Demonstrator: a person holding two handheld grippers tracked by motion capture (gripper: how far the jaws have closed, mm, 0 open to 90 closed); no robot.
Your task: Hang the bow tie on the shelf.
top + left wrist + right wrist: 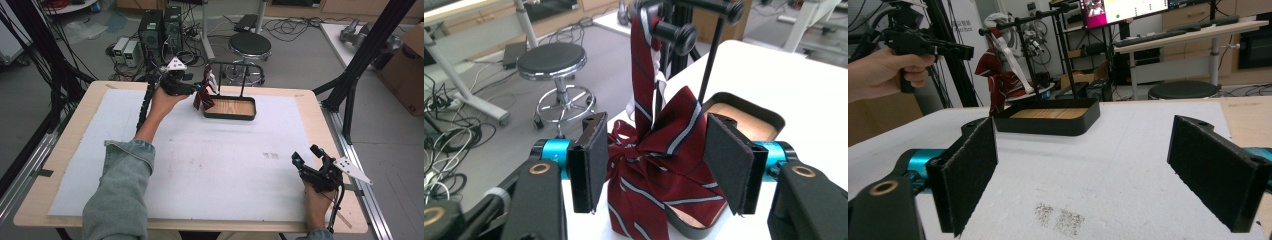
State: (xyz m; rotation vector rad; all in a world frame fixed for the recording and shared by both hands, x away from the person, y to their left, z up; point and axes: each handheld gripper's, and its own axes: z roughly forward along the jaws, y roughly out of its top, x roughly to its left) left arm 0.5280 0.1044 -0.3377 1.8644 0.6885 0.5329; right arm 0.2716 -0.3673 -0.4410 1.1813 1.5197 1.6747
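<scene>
Left gripper view: jaws of left gripper [651, 165] apart around striped tie [664, 165] draped over rack [684, 30] at table's far edge, not yet clamped. Right gripper [315, 167] idle near right corner, jaws apart.

In the high view the person's left forearm, in a rolled denim sleeve [120, 195], rises from the bottom edge toward the upper middle of the frame, where the left hand [162, 100] grips the left gripper [192, 89]. In the left gripper view its jaws stand apart (pads facing each other across the lower middle of the frame). The right hand [316, 197] sits at the lower right of the high view, holding the right gripper [309, 159] pointed up and left. In the right gripper view its jaws are spread wide, and the left hand shows at the upper left.
</scene>
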